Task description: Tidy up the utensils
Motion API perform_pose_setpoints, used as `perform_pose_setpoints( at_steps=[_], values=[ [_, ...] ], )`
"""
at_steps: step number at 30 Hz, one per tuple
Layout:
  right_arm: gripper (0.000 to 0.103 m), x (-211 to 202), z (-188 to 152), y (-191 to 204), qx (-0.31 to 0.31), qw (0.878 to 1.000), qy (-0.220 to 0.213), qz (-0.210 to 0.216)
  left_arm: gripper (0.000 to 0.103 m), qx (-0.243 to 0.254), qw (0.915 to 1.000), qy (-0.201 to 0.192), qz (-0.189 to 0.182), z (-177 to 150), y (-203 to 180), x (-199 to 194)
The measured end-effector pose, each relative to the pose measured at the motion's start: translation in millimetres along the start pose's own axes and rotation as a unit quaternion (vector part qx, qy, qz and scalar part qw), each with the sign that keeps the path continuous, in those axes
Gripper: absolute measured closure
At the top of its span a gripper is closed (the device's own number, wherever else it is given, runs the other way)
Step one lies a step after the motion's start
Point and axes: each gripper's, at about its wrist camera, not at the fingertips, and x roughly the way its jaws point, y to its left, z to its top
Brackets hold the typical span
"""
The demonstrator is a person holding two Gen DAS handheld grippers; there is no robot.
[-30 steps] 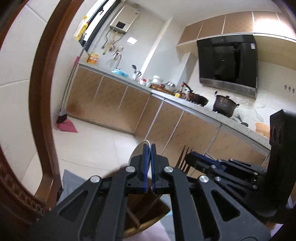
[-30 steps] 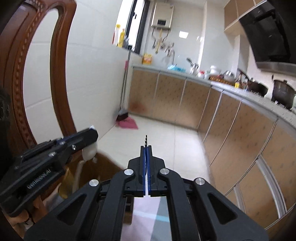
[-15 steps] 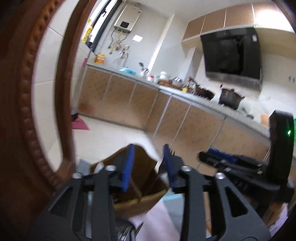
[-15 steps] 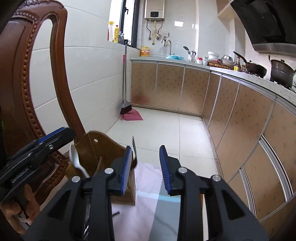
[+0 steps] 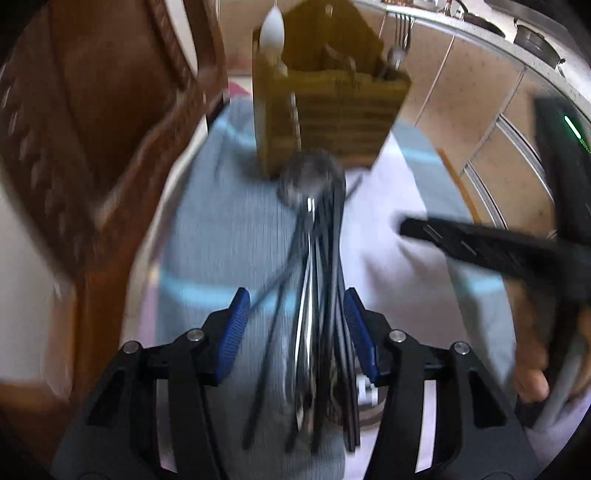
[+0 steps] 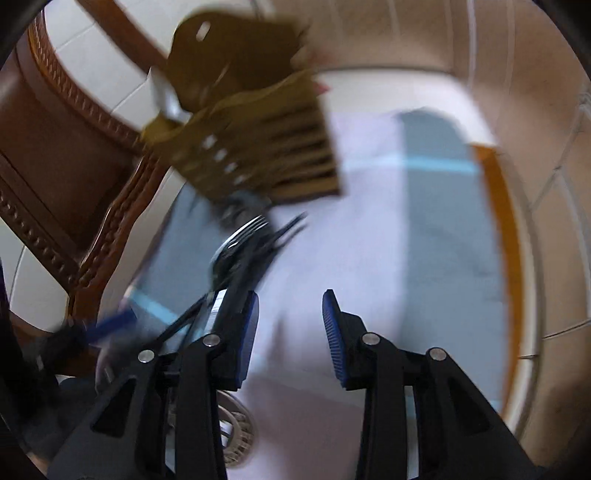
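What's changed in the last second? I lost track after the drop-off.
Both grippers have tipped down from the kitchen view toward the table. The left gripper, shut on a spoon before, let go and its jaws are opening over the utensil bundle. The right gripper released its fork; its jaws are opening over bare cloth. The wooden holder stays put.

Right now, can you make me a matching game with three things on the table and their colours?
Things:
1. utensil holder
2. spoon in the holder
3. pads of the left claw

Colours:
A. blue
B. brown
C. white

Pairs: 1-B, 2-C, 3-A
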Motion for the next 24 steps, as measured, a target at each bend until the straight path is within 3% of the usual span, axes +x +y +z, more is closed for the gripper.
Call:
perform_pose_setpoints(
  at_steps=[4,7,9,11,13,18,24],
  values=[
    [0.067,41.3,12.9,23.0,0.027,0.998,0.042,0.031,0.045,0.001,0.9999,0.012,-0.001,-15.1,3.8,0.7],
    [0.067,62.9,21.0,26.9,0.051,0.996,0.06,0.027,0.04,-0.001,0.9999,0.011,-0.003,-15.5,5.8,-3.0],
    [0.079,70.6,27.1,25.8,0.061,0.995,0.073,0.039,0.039,-0.004,0.9999,0.011,0.0,-14.9,10.9,-3.7],
    [0.091,66.1,26.7,22.1,0.068,0.994,0.069,0.056,0.039,-0.006,0.9999,0.013,0.001,-10.1,10.9,-0.7],
    [0.09,59.6,23.3,16.8,0.066,0.993,0.077,0.055,0.039,-0.008,0.9998,0.017,0.005,-5.1,13.1,3.7],
    [0.091,30.4,10.1,-11.7,0.053,0.996,0.071,-0.01,0.04,-0.005,0.9992,0.039,0.003,5.1,11.6,25.9],
    [0.089,6.6,-2.2,-43.7,0.06,0.996,0.065,-0.015,0.041,0.003,0.9991,0.041,-0.008,35.7,4.4,41.0]
  ],
)
